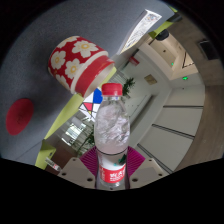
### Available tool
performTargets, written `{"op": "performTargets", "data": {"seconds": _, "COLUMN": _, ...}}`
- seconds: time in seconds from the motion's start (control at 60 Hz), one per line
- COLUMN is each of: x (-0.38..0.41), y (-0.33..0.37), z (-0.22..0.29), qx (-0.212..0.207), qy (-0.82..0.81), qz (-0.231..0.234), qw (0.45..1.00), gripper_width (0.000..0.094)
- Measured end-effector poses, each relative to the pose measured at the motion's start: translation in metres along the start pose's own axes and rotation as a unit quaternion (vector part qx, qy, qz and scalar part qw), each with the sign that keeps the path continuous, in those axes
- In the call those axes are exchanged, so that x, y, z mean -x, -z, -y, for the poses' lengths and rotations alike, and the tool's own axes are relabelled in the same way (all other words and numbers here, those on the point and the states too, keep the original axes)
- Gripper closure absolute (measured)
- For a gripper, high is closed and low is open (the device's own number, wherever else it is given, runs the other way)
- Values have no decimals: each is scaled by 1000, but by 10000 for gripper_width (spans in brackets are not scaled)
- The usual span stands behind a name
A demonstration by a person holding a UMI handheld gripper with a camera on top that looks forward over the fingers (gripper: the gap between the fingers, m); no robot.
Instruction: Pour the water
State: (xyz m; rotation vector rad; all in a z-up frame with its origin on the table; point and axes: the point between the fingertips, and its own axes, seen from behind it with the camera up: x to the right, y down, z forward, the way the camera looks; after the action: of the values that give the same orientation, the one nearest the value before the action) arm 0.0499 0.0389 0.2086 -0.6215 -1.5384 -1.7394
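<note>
Gripping a clear plastic bottle [112,135] between my pink pads [90,162], my tongs [113,172] held it clenched on both sides. Its ribbed, crinkled wall caught the light; it had a red cap and a red label low down. Beyond the cap, up left, sat a round red cup [78,62] patterned with white flowers.
</note>
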Motion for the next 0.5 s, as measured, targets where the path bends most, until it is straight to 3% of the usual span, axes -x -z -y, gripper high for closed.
{"op": "performTargets", "data": {"seconds": 0.083, "x": 4, "y": 0, "z": 3, "qx": 1, "qy": -12, "qz": 12, "qw": 1000, "gripper_width": 603}}
{"op": "performTargets", "data": {"seconds": 0.183, "x": -6, "y": 1, "z": -3, "qx": -7, "qy": -44, "qz": -9, "qw": 999, "gripper_width": 605}}
{"op": "performTargets", "data": {"seconds": 0.317, "x": -37, "y": 10, "z": -35, "qx": 2, "qy": -221, "qz": -23, "qw": 975, "gripper_width": 604}}
{"op": "performTargets", "data": {"seconds": 0.417, "x": -60, "y": 22, "z": -62, "qx": 9, "qy": -425, "qz": -14, "qw": 905, "gripper_width": 603}}
{"op": "performTargets", "data": {"seconds": 0.5, "x": -68, "y": 32, "z": -77, "qx": 11, "qy": -593, "qz": 10, "qw": 805, "gripper_width": 604}}
